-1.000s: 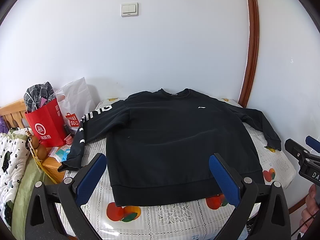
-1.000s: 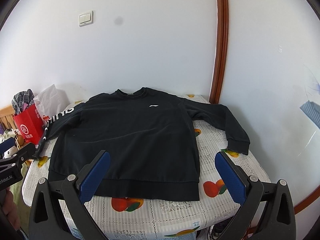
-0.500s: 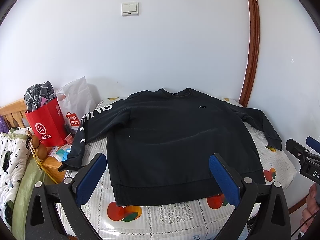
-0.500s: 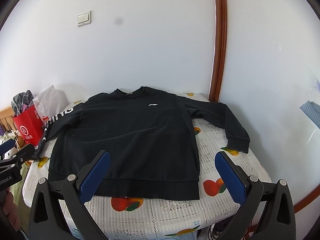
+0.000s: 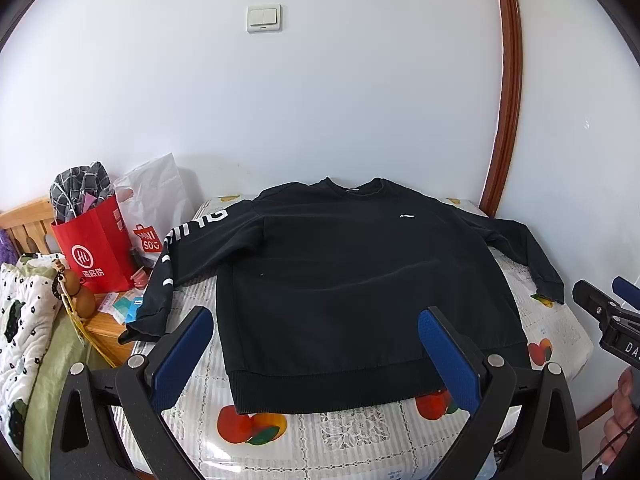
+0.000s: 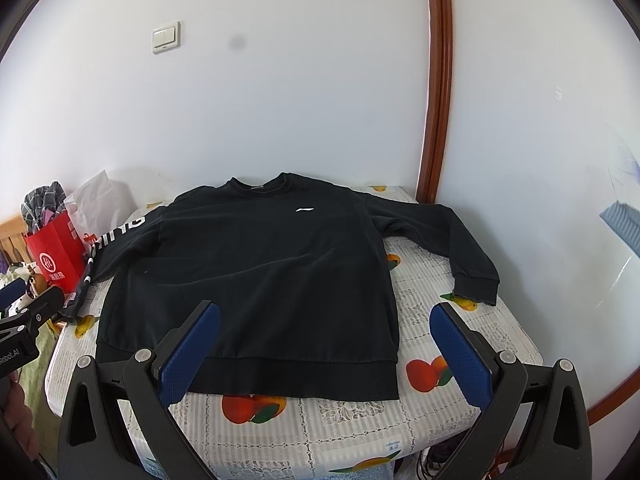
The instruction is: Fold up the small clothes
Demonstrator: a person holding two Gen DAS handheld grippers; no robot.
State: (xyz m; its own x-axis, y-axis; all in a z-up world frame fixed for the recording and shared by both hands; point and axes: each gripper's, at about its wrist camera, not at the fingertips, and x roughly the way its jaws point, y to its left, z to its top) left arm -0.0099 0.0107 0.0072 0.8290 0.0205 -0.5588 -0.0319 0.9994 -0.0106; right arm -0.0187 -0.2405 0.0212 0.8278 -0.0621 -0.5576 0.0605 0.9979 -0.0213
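A black sweatshirt (image 5: 360,280) (image 6: 256,276) lies flat and face up on the table, collar toward the wall, both sleeves spread out. Its left sleeve with white lettering (image 5: 168,264) hangs over the table's left edge. The plain right sleeve (image 6: 452,248) ends in a cuff near the right edge. My left gripper (image 5: 316,320) hovers open above the hem, nothing between its blue pads. My right gripper (image 6: 326,316) is also open and empty, held over the hem's right part. Each gripper shows at the edge of the other's view.
The table (image 6: 440,336) carries a white fruit-print cloth and stands in a wall corner with a brown trim (image 6: 436,80). At the left are a red paper bag (image 5: 92,252), a white plastic bag (image 5: 156,200), a wooden stand with small items and a quilted bed (image 5: 20,320).
Both views have shifted only slightly; the sweatshirt lies as before and both grippers stay open.
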